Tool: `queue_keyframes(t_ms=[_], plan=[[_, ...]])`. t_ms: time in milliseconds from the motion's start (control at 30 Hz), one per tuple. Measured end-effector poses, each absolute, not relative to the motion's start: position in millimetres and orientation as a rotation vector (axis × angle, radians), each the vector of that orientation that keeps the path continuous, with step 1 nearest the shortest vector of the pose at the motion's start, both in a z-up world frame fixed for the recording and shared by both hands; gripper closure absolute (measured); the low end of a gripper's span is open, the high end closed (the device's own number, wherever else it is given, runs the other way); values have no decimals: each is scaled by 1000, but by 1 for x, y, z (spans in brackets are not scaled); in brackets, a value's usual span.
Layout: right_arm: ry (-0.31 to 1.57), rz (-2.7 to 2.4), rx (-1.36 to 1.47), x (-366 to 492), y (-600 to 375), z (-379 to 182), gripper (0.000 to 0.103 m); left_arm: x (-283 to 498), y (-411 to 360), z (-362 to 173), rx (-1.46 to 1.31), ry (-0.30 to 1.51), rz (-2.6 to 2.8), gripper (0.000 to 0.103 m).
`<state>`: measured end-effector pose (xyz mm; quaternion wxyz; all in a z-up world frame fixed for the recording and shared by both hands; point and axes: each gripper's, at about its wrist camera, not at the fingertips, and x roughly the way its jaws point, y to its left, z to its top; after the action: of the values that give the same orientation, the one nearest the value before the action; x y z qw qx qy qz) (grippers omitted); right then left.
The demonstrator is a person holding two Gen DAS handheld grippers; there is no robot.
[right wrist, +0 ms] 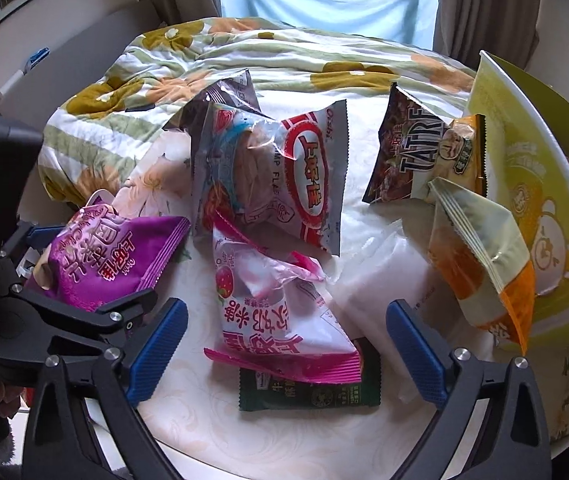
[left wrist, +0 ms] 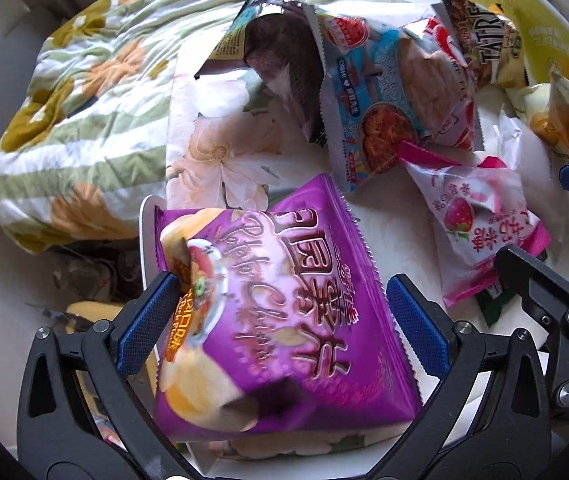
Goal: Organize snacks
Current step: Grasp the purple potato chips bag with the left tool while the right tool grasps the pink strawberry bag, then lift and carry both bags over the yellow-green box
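Where the flowered quilt [right wrist: 132, 120] bunches up at the far left, the bed surface begins, and the snacks lie scattered over a pale sheet [right wrist: 212, 412] in front of it. At the near left the left gripper [left wrist: 280, 312] has its blue pads on either side of the purple chip bag [left wrist: 284, 320]; the left pad touches the bag's edge, the right pad sits just beside the crimped seam, so the hold looks loose and I cannot say the fingers are clamped. The bag rests tilted over a floral box [left wrist: 220, 148]. In the right wrist view the same purple bag [right wrist: 112, 256] shows at the left, with the left gripper's black frame against it.

Toward the middle, a dark foil bag [left wrist: 280, 56] lies far, then a blue-and-red shrimp cracker bag [right wrist: 292, 184] leaning over it. Nearer lies a pink strawberry bag [right wrist: 280, 312], resting on a dark green packet [right wrist: 308, 392]. The right gripper [right wrist: 286, 352] hangs over these two with fingers spread wide, gripping nothing.

To the right stands a brown bag [right wrist: 416, 148], then an orange-and-cream bag [right wrist: 480, 252] leaning against a yellow-green box [right wrist: 540, 200] at the far right.
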<state>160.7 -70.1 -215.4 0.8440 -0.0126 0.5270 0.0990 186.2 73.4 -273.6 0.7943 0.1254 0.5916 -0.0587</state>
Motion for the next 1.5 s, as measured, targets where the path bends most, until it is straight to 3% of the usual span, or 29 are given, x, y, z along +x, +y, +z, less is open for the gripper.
queue_keyframes(t_ms=[300, 400, 467, 633, 733, 933, 1000, 1100, 1500], plan=[[1149, 253, -58, 166, -64, -233, 10, 190, 86, -283, 195, 1307, -112, 8], [1155, 262, -67, 168, -60, -237, 13, 188, 85, -280, 212, 1303, -107, 16], [1158, 266, -73, 169, -57, -241, 15, 186, 85, -277, 222, 1296, -104, 26], [1148, 263, -105, 171, -49, -245, 17, 186, 89, -271, 202, 1294, -125, 31], [1164, 260, -109, 176, -47, -250, 31, 185, 93, -269, 178, 1295, -133, 35], [1162, 262, -151, 177, -42, -254, 44, 183, 105, -266, 127, 1300, -142, 37], [1152, 272, -168, 176, -38, -252, 56, 181, 107, -264, 118, 1299, -144, 38], [1134, 275, -186, 175, -34, -246, 63, 180, 110, -262, 106, 1292, -147, 39], [1072, 291, -105, 163, -41, -208, 67, 168, 116, -231, 81, 1230, -148, 40]])
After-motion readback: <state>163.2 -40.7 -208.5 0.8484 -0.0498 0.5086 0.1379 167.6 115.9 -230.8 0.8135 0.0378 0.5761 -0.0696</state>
